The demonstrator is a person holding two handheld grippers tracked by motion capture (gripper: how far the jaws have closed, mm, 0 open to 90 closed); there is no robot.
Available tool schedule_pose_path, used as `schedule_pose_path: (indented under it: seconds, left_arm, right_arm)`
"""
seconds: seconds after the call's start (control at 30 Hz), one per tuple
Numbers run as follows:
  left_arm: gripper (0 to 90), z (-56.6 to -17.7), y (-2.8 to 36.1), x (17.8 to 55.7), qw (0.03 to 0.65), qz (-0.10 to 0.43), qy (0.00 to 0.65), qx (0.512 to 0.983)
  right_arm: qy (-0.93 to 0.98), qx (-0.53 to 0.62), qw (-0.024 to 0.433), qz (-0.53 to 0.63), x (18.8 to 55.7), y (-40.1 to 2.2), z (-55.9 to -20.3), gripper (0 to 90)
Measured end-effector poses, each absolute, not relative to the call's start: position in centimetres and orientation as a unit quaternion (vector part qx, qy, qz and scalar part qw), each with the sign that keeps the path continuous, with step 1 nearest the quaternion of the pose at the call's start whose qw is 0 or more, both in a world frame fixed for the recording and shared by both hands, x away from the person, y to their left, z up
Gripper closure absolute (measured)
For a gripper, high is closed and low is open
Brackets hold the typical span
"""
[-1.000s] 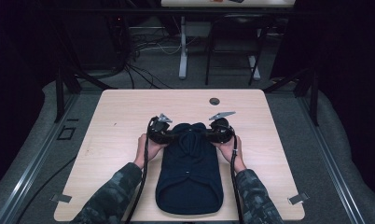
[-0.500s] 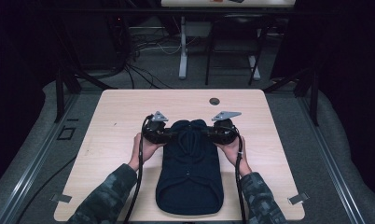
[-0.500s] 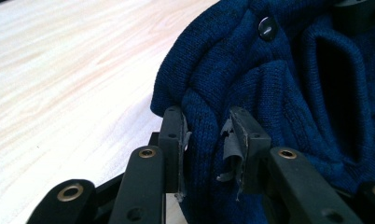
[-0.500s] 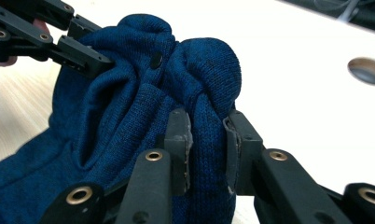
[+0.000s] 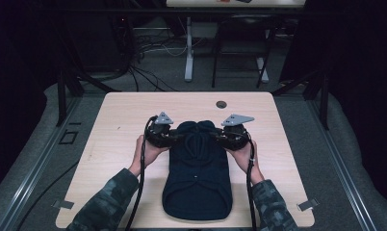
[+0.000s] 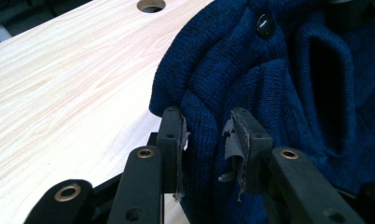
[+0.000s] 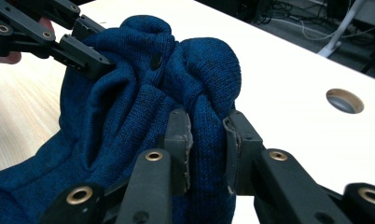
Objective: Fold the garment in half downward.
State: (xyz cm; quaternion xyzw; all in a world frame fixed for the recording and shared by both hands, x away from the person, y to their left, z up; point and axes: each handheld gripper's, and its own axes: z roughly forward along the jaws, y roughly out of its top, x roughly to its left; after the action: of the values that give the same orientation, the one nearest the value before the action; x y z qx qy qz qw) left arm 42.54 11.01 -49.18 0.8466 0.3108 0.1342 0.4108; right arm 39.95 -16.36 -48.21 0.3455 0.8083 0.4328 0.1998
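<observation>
A dark blue knitted garment (image 5: 197, 173) lies folded down the middle of the light wooden table (image 5: 119, 115). Its far end is bunched and lifted between the two grippers. My left gripper (image 5: 174, 137) is shut on a thick fold of the knit (image 6: 204, 135) at the garment's left far corner. A black button (image 6: 266, 24) sits on the fabric just beyond that fold. My right gripper (image 5: 215, 135) is shut on a fold (image 7: 206, 140) at the right far corner. In the right gripper view the left gripper (image 7: 99, 63) pinches the opposite side of the bunched fabric.
A round cable hole (image 5: 221, 104) is set in the table near its far edge, also seen as the hole (image 7: 344, 100) and the hole (image 6: 150, 4). Bare tabletop flanks the garment on both sides. Beyond the table are cables and table legs (image 5: 188, 53) on the floor.
Both grippers have carried the garment's far end slightly away from the person and spread a little apart, stretching the bunched top. Both stay shut on the knit.
</observation>
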Motion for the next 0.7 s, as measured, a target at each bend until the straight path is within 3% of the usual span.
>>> schedule_pose_path:
  seconds: [0.57, 0.7]
  left_arm:
    - [64.1, -48.7, 10.8, 41.6, 0.407, 0.1, 0.275, 0.865]
    - [71.5, -48.8, 10.8, 41.4, 0.414, 0.108, 0.267, 0.864]
  right_arm:
    - [0.793, 0.289, 0.276, 0.46, 37.3, -16.1, -47.3, 75.0]
    - [0.797, 0.283, 0.275, 0.458, 37.2, -16.2, -47.3, 75.2]
